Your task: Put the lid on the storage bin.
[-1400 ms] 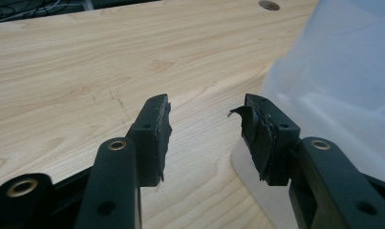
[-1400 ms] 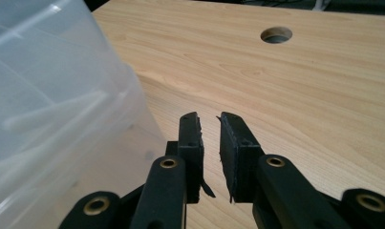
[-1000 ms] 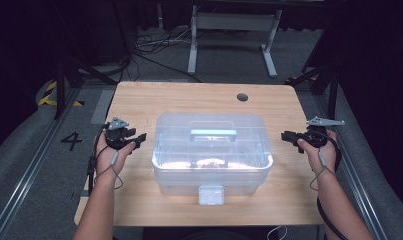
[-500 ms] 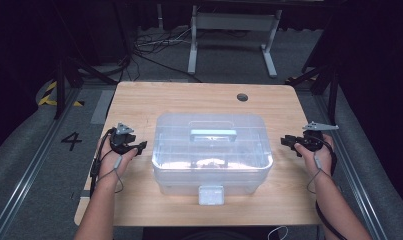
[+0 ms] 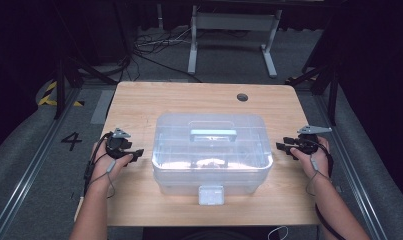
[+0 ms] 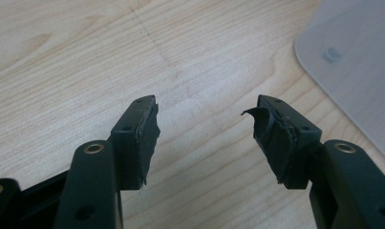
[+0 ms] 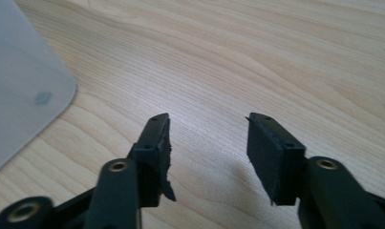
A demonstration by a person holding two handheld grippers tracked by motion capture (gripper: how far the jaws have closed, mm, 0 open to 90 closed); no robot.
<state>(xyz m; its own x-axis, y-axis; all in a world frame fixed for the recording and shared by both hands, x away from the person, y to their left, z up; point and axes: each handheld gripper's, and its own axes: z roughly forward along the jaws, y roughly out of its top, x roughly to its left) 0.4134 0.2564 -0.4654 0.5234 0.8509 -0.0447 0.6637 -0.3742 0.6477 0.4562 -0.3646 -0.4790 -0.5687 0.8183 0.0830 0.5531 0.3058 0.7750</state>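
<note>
Only a "4" (image 5: 71, 140) reads (floor, left); left gripper (image 5: 135, 154) and right gripper (image 5: 283, 148) fingers just spread, empty, flanking the box (image 5: 211, 150).

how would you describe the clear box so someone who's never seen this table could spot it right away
Start at the wooden table; in its middle, between the left gripper and right gripper, stands the clear plastic box. It is see-through, with rounded corners, a pale carry handle on its lid and a white latch at the front. Nothing else on the table is as large.

Left gripper (image 5: 135, 155) and right gripper (image 5: 282, 147): jaws just opened wide, empty.
</note>
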